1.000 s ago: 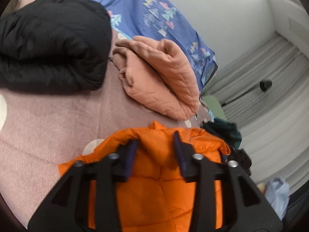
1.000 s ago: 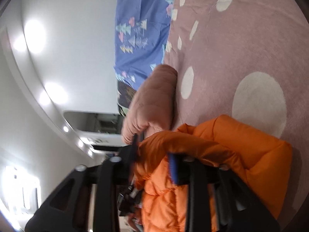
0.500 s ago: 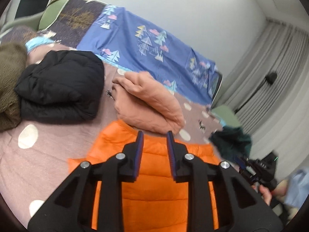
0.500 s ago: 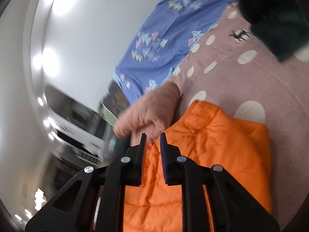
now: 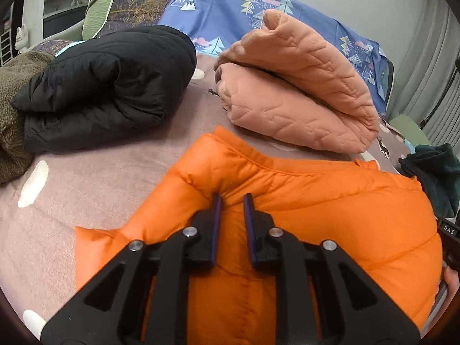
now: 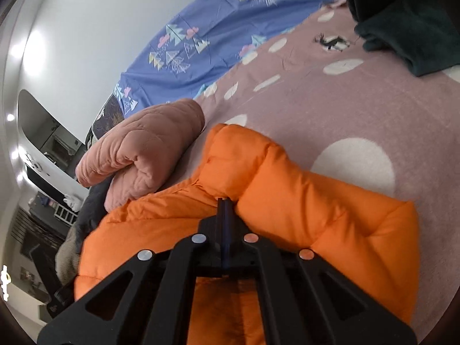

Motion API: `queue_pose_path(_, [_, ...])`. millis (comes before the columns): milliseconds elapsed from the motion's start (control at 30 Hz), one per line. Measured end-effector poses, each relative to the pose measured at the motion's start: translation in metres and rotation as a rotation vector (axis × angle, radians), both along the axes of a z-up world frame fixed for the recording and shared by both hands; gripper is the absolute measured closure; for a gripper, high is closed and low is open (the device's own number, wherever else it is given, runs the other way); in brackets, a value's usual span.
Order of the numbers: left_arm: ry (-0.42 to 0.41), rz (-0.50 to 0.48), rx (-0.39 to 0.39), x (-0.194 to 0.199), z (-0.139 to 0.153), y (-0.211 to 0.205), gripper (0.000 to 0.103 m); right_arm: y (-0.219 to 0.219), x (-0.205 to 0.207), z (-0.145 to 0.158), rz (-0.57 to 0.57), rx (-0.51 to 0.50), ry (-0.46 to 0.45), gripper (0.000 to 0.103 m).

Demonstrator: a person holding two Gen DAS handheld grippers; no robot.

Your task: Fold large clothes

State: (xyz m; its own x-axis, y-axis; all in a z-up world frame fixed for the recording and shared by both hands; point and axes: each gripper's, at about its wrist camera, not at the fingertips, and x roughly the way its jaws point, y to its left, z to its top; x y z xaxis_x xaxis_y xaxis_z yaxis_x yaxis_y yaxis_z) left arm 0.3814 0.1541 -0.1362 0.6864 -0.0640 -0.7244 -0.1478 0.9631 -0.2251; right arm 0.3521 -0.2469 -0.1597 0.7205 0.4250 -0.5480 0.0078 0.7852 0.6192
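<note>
Item: orange puffer jacket [image 5: 302, 201], lying on my pink spotted bedspread [image 5: 95, 178], at 6 o'clock in both wrist views. I judge it light, soft, springy and slick-shelled; best taken at a seam or edge, with plenty of fabric pinched.

Left gripper [image 5: 232, 201]: jaws have just been closing, now narrowly parted, a ridge of jacket between them; whether it is gripped I cannot tell. Angled down onto the quilting.

Right gripper [image 6: 227, 204]: jaws pressed fully together, tips buried in a fold of the jacket. Tilted down, view rolled.

Neighbours: peach quilted jacket [image 5: 299, 86] at 1 o'clock, folded; black jacket [image 5: 109, 86] at 10 o'clock; dark green garment [image 6: 402, 23] beyond.
</note>
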Motion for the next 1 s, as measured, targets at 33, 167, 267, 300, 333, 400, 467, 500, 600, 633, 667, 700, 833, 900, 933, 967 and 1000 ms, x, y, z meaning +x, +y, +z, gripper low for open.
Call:
queue_pose_path(33, [-0.004,0.005,-0.022,0.0,-0.004,0.004,0.086,-0.001,-0.001,-0.004,-0.007,0.006,-0.004,0.103])
queue_pose_path(167, [-0.014,0.016,-0.075,-0.003,-0.011,0.014,0.086,-0.004,-0.001,-0.008,-0.008,0.027,0.001,0.103])
queue_pose_path(267, [-0.014,0.019,-0.098,-0.001,-0.015,0.016,0.086,-0.005,-0.001,-0.009,-0.009,0.033,0.005,0.103])
queue_pose_path(300, [-0.014,0.019,-0.1,-0.001,-0.016,0.017,0.086,-0.005,-0.001,-0.01,-0.01,0.031,0.006,0.103])
queue_pose_path(333, [-0.015,0.02,-0.104,-0.001,-0.017,0.017,0.086,-0.004,-0.001,-0.01,-0.01,0.029,0.007,0.103])
queue_pose_path(400, [-0.015,0.02,-0.11,-0.001,-0.018,0.017,0.086,-0.004,-0.001,-0.011,-0.01,0.025,0.011,0.103])
queue_pose_path(467, [-0.016,0.023,-0.12,-0.001,-0.019,0.018,0.086,-0.003,-0.001,-0.011,-0.011,0.023,0.014,0.103])
queue_pose_path(500, [-0.015,0.023,-0.122,-0.001,-0.019,0.018,0.087,-0.003,-0.001,-0.011,-0.011,0.021,0.015,0.103])
queue_pose_path(600, [-0.014,0.025,-0.119,-0.002,-0.019,0.019,0.087,-0.002,-0.001,-0.011,-0.011,0.018,0.019,0.103])
queue_pose_path(633, [-0.013,0.025,-0.117,-0.002,-0.02,0.018,0.087,-0.002,-0.001,-0.012,-0.012,0.016,0.021,0.103])
queue_pose_path(667, [-0.012,0.025,-0.115,-0.001,-0.02,0.017,0.086,-0.001,-0.001,-0.011,-0.012,0.011,0.024,0.103])
queue_pose_path(700, [-0.01,0.025,-0.113,-0.001,-0.02,0.017,0.087,0.0,0.0,-0.01,-0.012,0.001,0.031,0.103])
queue_pose_path(833, [0.022,0.024,-0.041,0.004,-0.014,0.007,0.087,0.003,-0.004,0.004,0.003,-0.045,0.055,0.101])
queue_pose_path(900, [0.02,0.011,0.0,0.002,-0.003,0.002,0.083,-0.005,-0.025,0.02,-0.022,-0.012,0.032,0.09])
queue_pose_path(933, [0.011,0.013,-0.006,-0.003,0.003,0.002,0.079,-0.014,-0.044,0.031,-0.04,0.018,0.0,0.08])
queue_pose_path(967, [-0.006,0.01,-0.029,-0.01,0.011,0.001,0.077,-0.022,-0.063,0.04,-0.053,0.039,-0.029,0.074])
queue_pose_path(1000, [-0.024,0.006,-0.048,-0.017,0.019,-0.001,0.076,-0.03,-0.083,0.047,-0.074,0.056,-0.054,0.072])
